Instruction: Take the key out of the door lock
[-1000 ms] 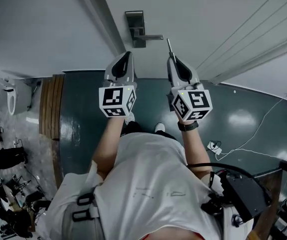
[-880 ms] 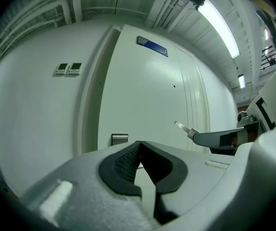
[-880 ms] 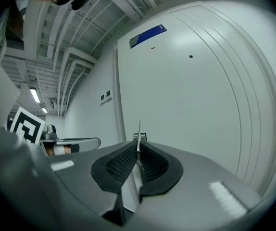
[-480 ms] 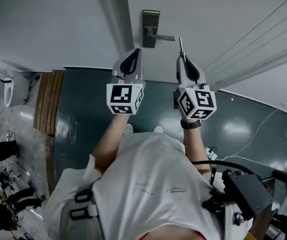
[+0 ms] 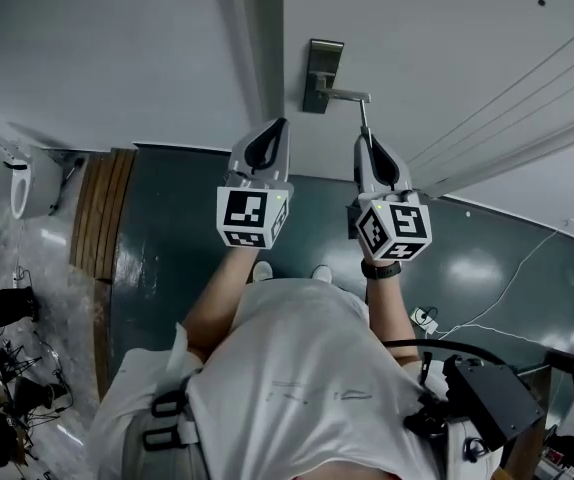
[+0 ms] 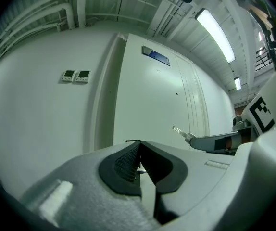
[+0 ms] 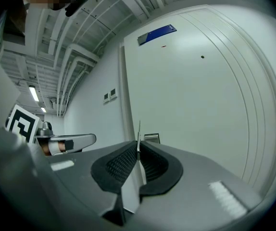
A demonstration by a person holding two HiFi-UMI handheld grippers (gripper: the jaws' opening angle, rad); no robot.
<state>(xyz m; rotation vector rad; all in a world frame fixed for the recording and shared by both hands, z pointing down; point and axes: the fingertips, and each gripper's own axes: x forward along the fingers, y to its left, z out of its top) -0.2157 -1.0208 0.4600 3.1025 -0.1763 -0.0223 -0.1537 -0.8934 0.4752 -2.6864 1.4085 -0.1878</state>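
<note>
A grey lock plate (image 5: 322,63) with a lever handle (image 5: 347,94) sits on the white door (image 5: 447,38). My right gripper (image 5: 364,138) is shut on a thin metal key (image 5: 363,116). The key's blade sticks out from the jaws, and its tip lies just under the end of the handle. In the right gripper view the key (image 7: 139,134) stands upright between the pads, with the lock plate (image 7: 151,137) just behind it. My left gripper (image 5: 280,128) is shut with nothing in it and hangs left of the lock, in front of the door frame. The left gripper view shows the right gripper (image 6: 215,141) with the key tip (image 6: 179,130).
The door frame (image 5: 257,48) runs left of the lock, with plain white wall beyond it. Two wall switches (image 6: 75,75) sit on that wall, and a blue sign (image 6: 156,56) is above the door. White cables (image 5: 507,278) lie on the dark green floor, and a wooden strip (image 5: 92,218) lies at the left.
Both grippers have moved toward the door. The lock plate and handle now stand closer to them, and the key tip has come up near the end of the handle.
</note>
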